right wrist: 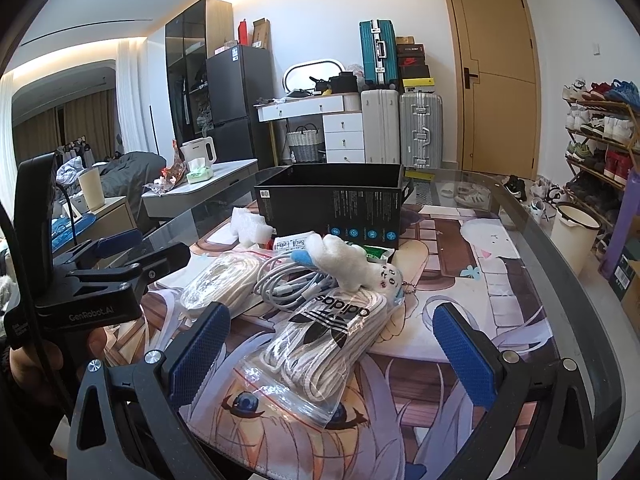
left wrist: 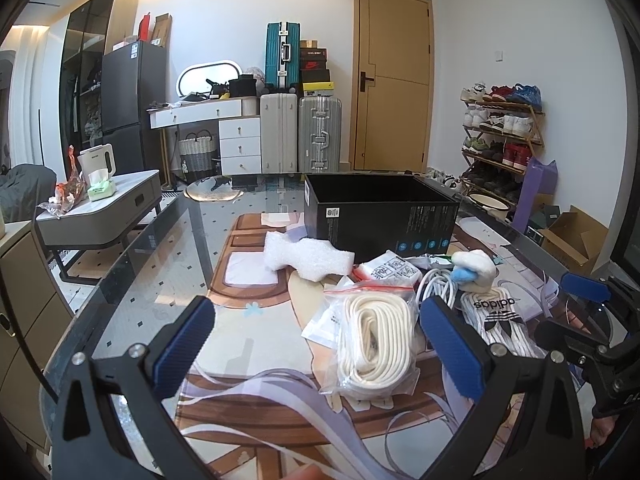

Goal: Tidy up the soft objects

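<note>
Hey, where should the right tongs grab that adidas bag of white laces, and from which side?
Probably across the bag's near half, coming from above. The adidas bag lies flat and long, pointing toward the open right tongs, and its far end is tucked under the white cable bundle and plush toy.

Black claws (left wrist: 316,344), blue ribbed pads, seemingly silver screws

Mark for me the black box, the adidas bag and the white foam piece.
black box (right wrist: 332,208): right wrist view, on its near side wall.
adidas bag (right wrist: 320,344): right wrist view, on the laces under the logo.
white foam piece (left wrist: 308,256): left wrist view, on its middle.
</note>
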{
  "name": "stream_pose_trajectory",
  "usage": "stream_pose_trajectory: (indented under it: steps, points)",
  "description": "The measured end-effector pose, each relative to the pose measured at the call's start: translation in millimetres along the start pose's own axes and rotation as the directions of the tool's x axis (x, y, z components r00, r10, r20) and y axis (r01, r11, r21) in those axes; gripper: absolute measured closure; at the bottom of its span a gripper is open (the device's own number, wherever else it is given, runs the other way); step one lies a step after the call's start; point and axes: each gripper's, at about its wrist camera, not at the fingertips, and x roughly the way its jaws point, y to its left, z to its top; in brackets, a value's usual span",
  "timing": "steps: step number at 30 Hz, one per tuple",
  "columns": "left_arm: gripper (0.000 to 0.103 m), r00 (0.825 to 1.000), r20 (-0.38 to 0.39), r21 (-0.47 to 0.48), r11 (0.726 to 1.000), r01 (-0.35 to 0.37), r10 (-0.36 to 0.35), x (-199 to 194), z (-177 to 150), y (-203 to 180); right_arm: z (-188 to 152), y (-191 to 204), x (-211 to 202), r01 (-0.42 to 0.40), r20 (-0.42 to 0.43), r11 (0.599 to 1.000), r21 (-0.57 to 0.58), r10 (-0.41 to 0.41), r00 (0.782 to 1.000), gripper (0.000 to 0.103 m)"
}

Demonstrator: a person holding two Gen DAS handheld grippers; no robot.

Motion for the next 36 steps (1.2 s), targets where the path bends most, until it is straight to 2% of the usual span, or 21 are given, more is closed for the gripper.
stream_pose_trajectory:
  steps: [8, 22, 32, 36]
  points:
    - [0.000, 1.000, 0.008, 0.002, 1.000, 0.002, -0.002, 0, 1, -2, 2, 1, 2, 0.005, -0.013, 1.000, 0.002, -0.005, 1.000, 0.000]
    - [0.000, 1.000, -0.003, 0.029, 1.000, -0.004, 0.004, 10, -2, -6, -2, -1, 27, 0.025, -0.103, 1.000, 0.016, -0.023, 0.994, 0.000]
    - [0.000, 0.999, -0.034, 0.051, 0.999, -0.007, 0.008, 19, 1, -5, 0, 6, 55, 0.033, -0.188, 0.999, 0.003, -0.032, 0.982, 0.000]
    - [0.000, 0.999, -0.049, 0.064, 0.998, -0.006, 0.009, 24, 2, -6, 1, 7, 69, 0.075, -0.224, 0.997, -0.014, -0.076, 0.972, 0.004]
